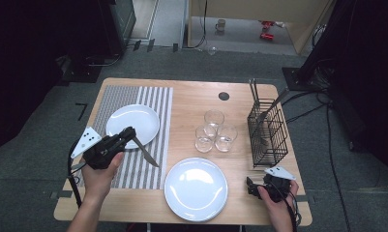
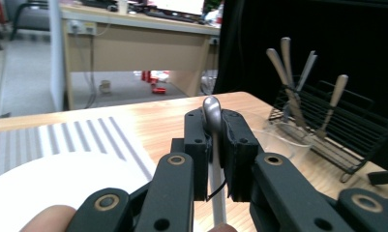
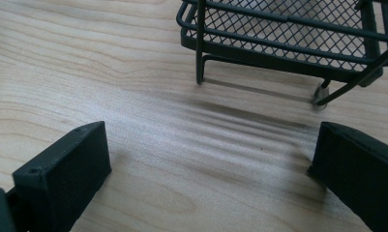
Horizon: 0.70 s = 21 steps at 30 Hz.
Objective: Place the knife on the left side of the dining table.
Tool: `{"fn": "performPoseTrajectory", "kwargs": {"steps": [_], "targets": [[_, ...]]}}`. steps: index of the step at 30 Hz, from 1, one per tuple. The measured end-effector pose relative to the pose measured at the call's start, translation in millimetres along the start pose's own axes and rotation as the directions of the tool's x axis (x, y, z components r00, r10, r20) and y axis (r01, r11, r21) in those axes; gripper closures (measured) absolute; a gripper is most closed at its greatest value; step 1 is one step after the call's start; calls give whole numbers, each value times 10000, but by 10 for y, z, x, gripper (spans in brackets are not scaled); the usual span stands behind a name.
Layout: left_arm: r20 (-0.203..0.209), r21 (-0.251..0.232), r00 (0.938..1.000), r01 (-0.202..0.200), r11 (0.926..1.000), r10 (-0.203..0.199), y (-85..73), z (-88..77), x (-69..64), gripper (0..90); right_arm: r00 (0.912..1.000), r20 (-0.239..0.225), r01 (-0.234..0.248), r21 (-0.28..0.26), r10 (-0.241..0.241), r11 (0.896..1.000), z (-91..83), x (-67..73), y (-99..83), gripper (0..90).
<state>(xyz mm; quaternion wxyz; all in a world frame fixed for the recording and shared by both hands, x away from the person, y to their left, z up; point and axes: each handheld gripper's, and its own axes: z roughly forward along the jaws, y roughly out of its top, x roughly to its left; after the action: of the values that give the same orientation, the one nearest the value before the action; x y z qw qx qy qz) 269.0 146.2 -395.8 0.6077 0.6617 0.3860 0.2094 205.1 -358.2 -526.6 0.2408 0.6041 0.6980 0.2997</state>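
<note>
Here my left tongs (image 1: 128,135) are pinching a knife (image 1: 147,153) by its handle, and in the left gripper view the rounded handle end (image 2: 212,110) sticks up between the two black jaws. The blade points down over the striped mat (image 1: 133,125), just beside the far white plate (image 1: 132,119). My right tongs (image 1: 250,188) are spread wide with nothing in them, low over the wooden bench (image 1: 191,96) near its front right corner, close to the foot of the black wire basket (image 1: 268,133). Three clear glasses (image 1: 214,131) stand in the middle, and a second white plate (image 1: 195,188) sits near me
</note>
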Motion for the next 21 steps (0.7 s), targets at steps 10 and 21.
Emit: {"fn": "performPoseTrajectory", "kwargs": {"steps": [10, 21], "targets": [[-576, -49, 9976, 380, 9993, -382, -98, -134, 171, 809, 10000, 2, 1, -1, -1, 10000, 0, 0, 0, 0], [-1177, -146, 9847, 1277, 9917, -1285, -291, -308, 423, 773, 10000, 2, 2, 0, -2, 10000, 0, 0, 0, 0]]}}
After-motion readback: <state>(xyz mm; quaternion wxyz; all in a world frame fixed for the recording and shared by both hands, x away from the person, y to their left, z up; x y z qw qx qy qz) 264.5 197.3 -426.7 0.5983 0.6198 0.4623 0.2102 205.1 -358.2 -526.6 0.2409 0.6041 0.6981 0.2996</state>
